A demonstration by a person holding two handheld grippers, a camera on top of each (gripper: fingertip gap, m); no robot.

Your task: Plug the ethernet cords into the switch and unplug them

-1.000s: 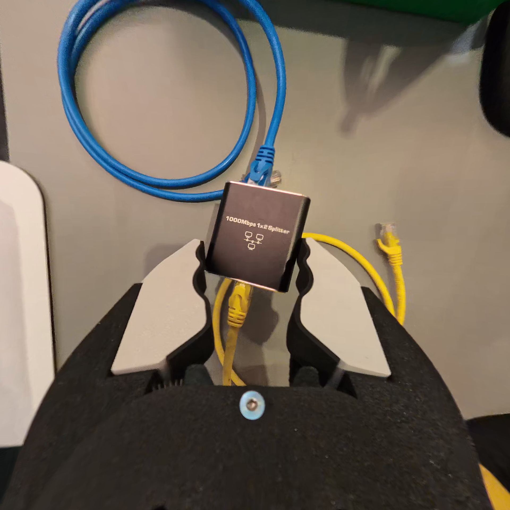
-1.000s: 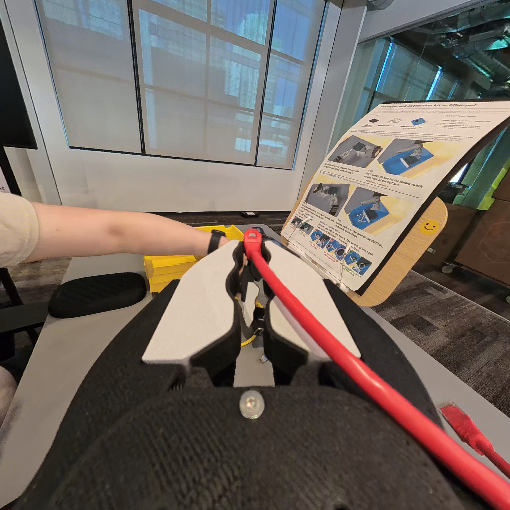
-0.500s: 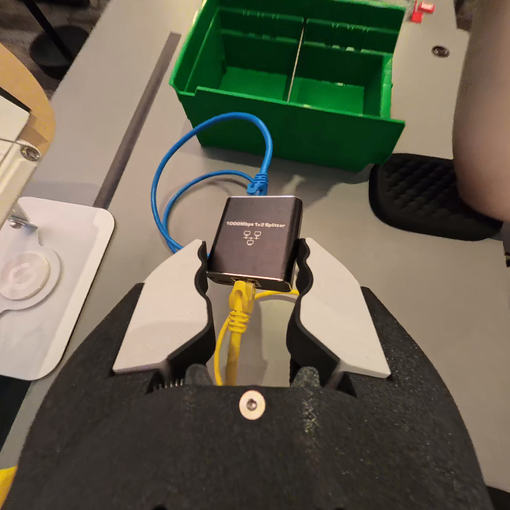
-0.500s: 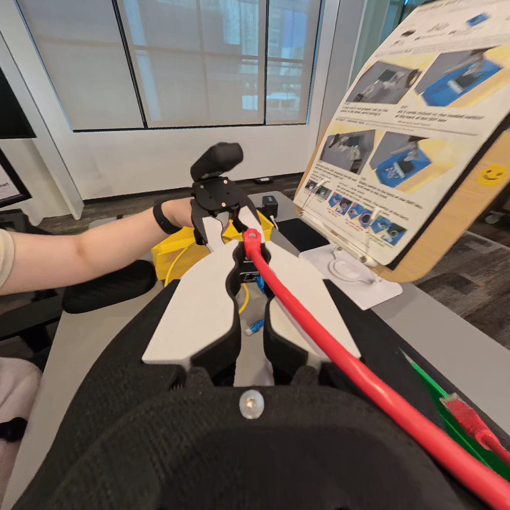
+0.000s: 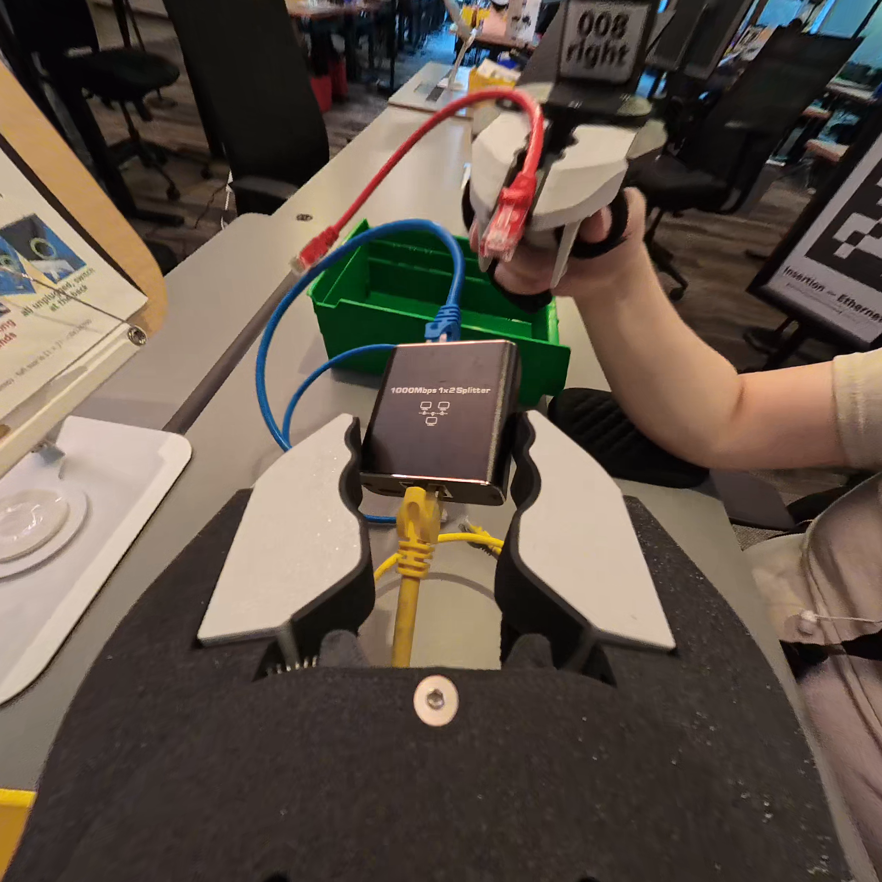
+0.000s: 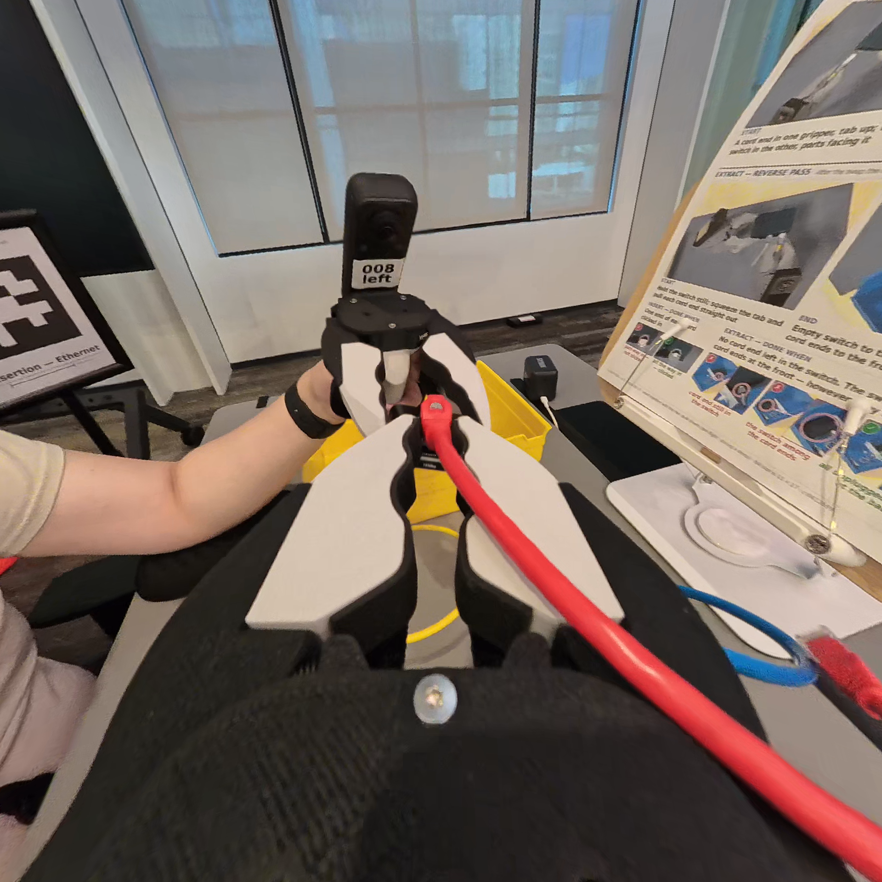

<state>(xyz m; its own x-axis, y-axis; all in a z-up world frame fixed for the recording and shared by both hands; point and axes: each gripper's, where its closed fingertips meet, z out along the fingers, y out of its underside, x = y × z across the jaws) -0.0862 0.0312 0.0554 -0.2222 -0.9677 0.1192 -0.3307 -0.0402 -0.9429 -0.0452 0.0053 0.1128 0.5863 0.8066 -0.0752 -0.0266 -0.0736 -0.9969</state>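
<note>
The left gripper (image 5: 436, 458) clamps the black switch (image 5: 441, 410), with blue cord (image 5: 444, 322) and yellow cord (image 5: 415, 525) already plugged in, while the right gripper (image 6: 432, 425), squeezing the red cord's plug (image 5: 508, 219), hovers above and beyond the switch's far face, whose free port is hidden.

Each camera rides behind its own fingers, looking forward along them. The left one looks slightly down over the table (image 5: 229, 391) toward the right gripper (image 5: 515, 210); the right one faces back at the left gripper (image 6: 405, 382) and windows (image 6: 405, 110). Both views share the table between them, close up.
</note>
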